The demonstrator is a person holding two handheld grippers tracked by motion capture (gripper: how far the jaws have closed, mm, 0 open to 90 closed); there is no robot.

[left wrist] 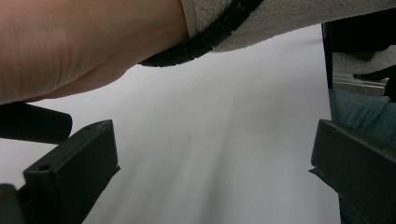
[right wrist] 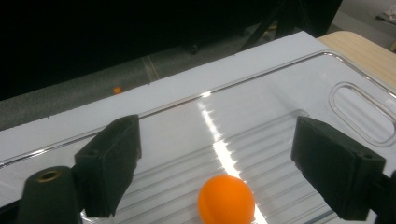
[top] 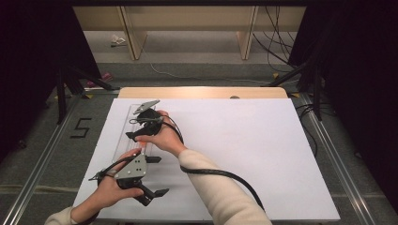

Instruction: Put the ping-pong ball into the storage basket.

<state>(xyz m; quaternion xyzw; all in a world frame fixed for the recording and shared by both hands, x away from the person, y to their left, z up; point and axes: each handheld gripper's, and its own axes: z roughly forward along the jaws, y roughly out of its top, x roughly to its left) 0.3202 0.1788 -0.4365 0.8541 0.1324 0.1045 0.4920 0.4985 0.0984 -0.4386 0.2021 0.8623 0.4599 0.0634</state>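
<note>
- One small, smooth orange ball [right wrist: 226,199], apparently plastic, is seen lying on the ribbed floor of a clear plastic tray [right wrist: 261,98], which rests on the white sheet near the table's far left corner.
- Placement is judged done: the right gripper [right wrist: 215,163] is poised just above the ball with its jaws spread wide, and no pad touches it.
- Withdrawal of that gripper appears to be what is left.
- The left gripper [left wrist: 212,168] is held low over the bare, matte white tabletop [left wrist: 224,140], jaws apart and nothing between them.
- The tray is glossy and see-through, with an oval handle cut-out moulded at one end.
</note>
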